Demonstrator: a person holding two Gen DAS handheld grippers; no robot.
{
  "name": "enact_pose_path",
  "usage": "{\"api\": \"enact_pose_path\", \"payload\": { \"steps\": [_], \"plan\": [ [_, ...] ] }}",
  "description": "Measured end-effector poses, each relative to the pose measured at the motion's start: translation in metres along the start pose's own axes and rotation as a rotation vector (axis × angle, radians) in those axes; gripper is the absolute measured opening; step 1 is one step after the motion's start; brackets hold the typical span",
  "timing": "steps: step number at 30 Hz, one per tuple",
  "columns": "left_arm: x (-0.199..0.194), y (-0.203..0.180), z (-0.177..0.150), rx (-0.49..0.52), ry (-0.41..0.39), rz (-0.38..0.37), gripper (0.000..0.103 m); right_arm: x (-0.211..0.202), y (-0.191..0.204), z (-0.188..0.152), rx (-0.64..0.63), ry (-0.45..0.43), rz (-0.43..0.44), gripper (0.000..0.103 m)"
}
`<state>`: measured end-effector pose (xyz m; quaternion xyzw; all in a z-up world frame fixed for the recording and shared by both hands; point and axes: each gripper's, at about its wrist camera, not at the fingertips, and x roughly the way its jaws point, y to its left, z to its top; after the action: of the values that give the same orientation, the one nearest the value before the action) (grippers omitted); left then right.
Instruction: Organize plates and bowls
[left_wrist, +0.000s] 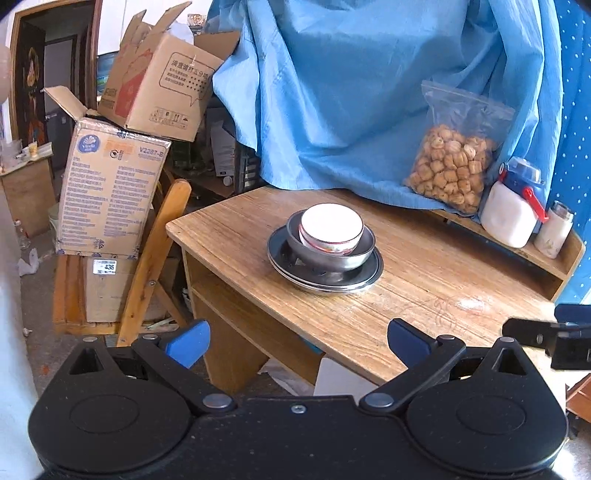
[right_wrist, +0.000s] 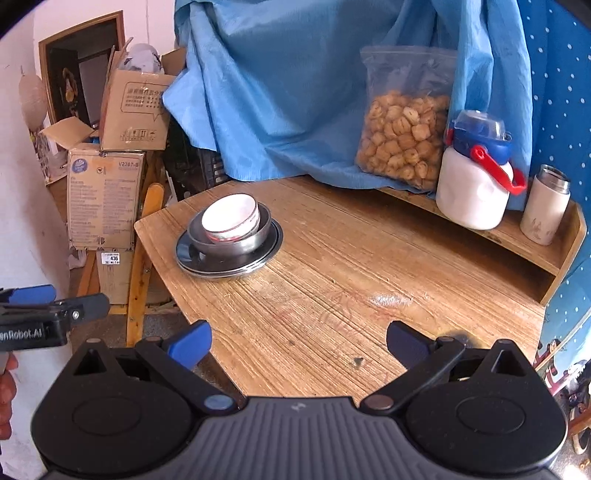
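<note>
The white ceramic bowl with a red band sat inside a grey metal bowl, and this one sat on two stacked round steel plates. The whole pile stood on the wooden surface, straight ahead of the left tongs and ahead and to the left of the right tongs. Both tongs were spread wide and held nothing, and both were well apart from the pile, near the front edge of the surface.

The pile looked already nested, so I judge that little work was left. The risk I see is in any further touch. The white bowl leaned a little in the metal bowl, and a push from one side could tip it out. The steel plates look smooth, so the whole pile may slide on the wood, and the left edge of the surface was not far from it. The ceramic bowl would probably break if it fell.

Farther ahead and to the right, a clear plastic bag of brown snacks leaned on a blue cloth. Beside it, on a low wooden shelf, stood a white jug with a blue lid and red handle and a small cream flask. Cardboard boxes stood to the left, beyond the surface. Nothing lay between the tongs and the pile.
</note>
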<state>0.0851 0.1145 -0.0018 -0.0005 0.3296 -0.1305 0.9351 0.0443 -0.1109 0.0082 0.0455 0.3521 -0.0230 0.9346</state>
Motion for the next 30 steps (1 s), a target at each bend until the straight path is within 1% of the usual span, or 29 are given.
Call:
{"api": "enact_pose_path", "payload": {
  "steps": [4, 8, 30],
  "plan": [
    [-0.005, -0.003, -0.004, 0.007, 0.008, 0.005, 0.102, 0.003, -0.003, -0.001, 0.012, 0.012, 0.009, 0.103],
    [-0.007, -0.006, -0.007, 0.001, 0.011, 0.010, 0.102, 0.001, -0.005, -0.001, 0.007, 0.005, 0.006, 0.103],
    [-0.008, -0.011, -0.008, 0.008, 0.008, 0.020, 0.102, 0.000, -0.010, -0.001, -0.005, 0.007, 0.008, 0.103]
  ]
}}
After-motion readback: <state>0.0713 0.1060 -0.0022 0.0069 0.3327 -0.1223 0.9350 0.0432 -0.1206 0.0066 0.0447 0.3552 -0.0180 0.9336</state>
